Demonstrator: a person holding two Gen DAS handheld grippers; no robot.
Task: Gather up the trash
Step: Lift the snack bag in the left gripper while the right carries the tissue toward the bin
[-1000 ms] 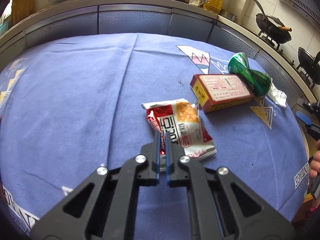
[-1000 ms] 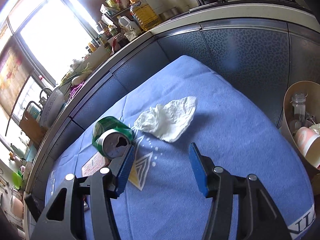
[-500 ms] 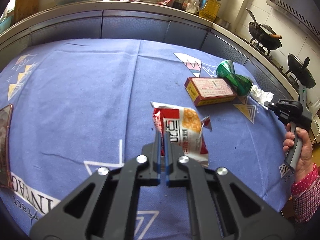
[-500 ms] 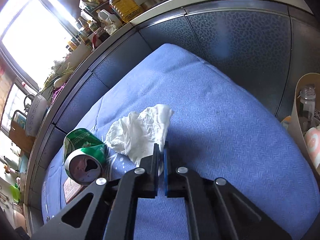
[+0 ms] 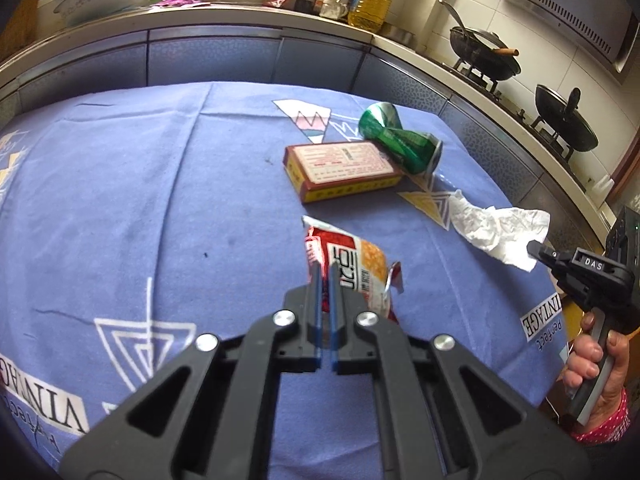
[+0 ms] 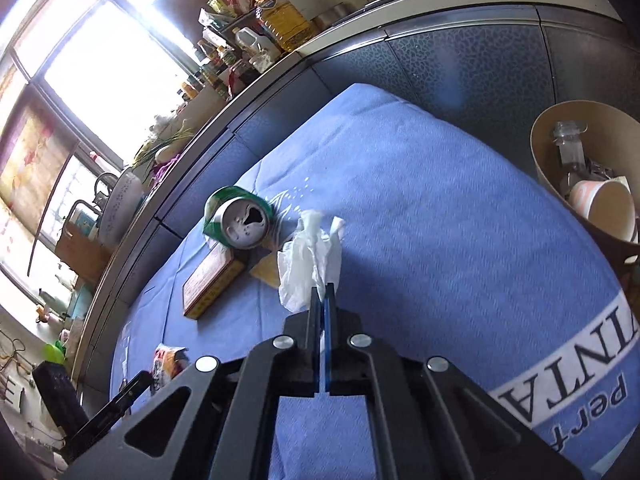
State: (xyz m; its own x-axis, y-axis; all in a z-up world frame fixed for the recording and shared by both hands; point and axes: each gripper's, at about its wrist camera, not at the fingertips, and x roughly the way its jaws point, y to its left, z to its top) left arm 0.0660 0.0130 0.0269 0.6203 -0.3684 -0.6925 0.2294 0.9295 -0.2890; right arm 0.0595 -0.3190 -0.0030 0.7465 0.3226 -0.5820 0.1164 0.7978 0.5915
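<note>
My left gripper [image 5: 325,280] is shut on a red and orange snack wrapper [image 5: 352,270] and holds it lifted above the blue tablecloth [image 5: 120,200]. My right gripper [image 6: 323,294] is shut on a crumpled white tissue [image 6: 310,260], also lifted; the tissue shows in the left wrist view [image 5: 496,230] at that gripper's tip [image 5: 534,249]. A crushed green can [image 5: 400,138] and a red and yellow box [image 5: 340,168] lie together on the cloth; the right wrist view shows the can [image 6: 240,220] and the box [image 6: 212,280] too.
A tan bin [image 6: 560,144] holding a cup and a bottle stands off the table's right edge. A counter with oil bottles [image 5: 368,4] and woks [image 5: 484,56] runs along the back. The wrapper [image 6: 170,360] and left gripper [image 6: 100,420] show at lower left in the right wrist view.
My right gripper closed on the tissue and lifted it off the cloth. My left gripper raised the snack wrapper and pulled back from the table.
</note>
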